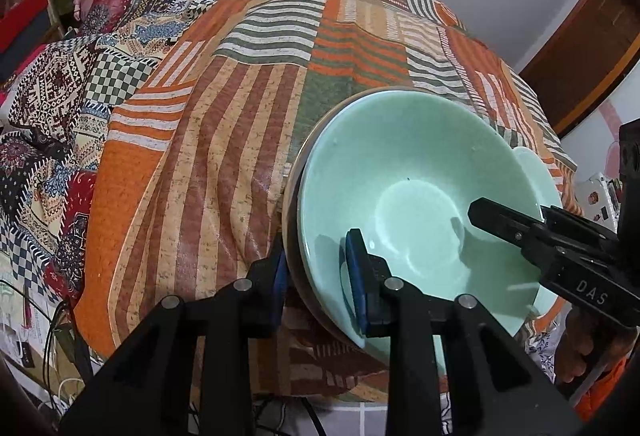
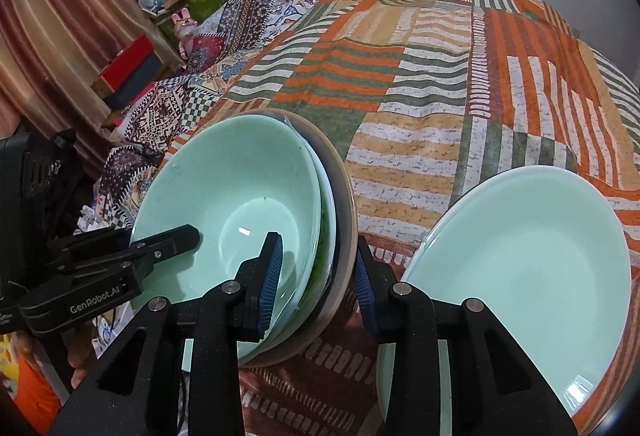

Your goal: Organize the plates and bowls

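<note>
Both jaws astride bowl stack (image 2: 240,180) rims, plate (image 2: 532,256) alongside

Left gripper (image 1: 316,286): angled downward, blue pads clamped, one either side of a rim.
Right gripper (image 2: 318,286): angled downward, clamped likewise, opposite side.

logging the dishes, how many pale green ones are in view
At least 3: a bowl on top of the stack held between both grippers, another green rim nested right under it, and a plate alone to the right. More may hide in the stack.
</note>
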Demonstrator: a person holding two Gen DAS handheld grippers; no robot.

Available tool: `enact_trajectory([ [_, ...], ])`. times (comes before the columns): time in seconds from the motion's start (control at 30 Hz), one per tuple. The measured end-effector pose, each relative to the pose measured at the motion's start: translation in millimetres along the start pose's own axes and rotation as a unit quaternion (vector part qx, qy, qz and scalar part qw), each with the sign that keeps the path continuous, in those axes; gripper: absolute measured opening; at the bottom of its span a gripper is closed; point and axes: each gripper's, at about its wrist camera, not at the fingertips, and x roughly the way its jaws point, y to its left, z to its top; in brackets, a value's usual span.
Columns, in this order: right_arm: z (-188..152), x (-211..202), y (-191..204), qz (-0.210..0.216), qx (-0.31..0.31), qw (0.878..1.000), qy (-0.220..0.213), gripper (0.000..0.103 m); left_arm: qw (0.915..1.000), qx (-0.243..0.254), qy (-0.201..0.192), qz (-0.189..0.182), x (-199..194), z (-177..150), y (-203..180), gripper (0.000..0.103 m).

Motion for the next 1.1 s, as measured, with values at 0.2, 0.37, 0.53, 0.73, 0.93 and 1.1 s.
enact_trajectory([
  [0.2,-2,-9,-2,0.001,0.005,1.000,-0.004,0.032,0.9999,0.004,-0.011,-0.006,-11,0,-7,0.028],
  [0.37,0,-23,-6,0.007,0.014,1.000,-0.018,0.032,0.9995,0.014,-0.029,-0.009,-26,5,-19,0.028],
  [0.53,0,-40,-9,0.005,0.017,0.999,-0.037,0.032,0.9985,0.027,-0.045,-0.012,-40,11,-35,0.028],
  [0.73,-1,-66,-17,-0.002,0.022,0.998,-0.065,0.032,0.9964,0.054,-0.063,-0.017,-57,15,-62,0.028],
  [0.93,-3,-88,-30,-0.012,0.032,0.996,-0.087,0.032,0.9940,0.078,-0.071,-0.026,-67,17,-87,0.028],
  [1.1,-10,-105,-42,-0.025,0.041,0.994,-0.102,0.032,0.9920,0.098,-0.072,-0.034,-68,16,-110,0.028],
])
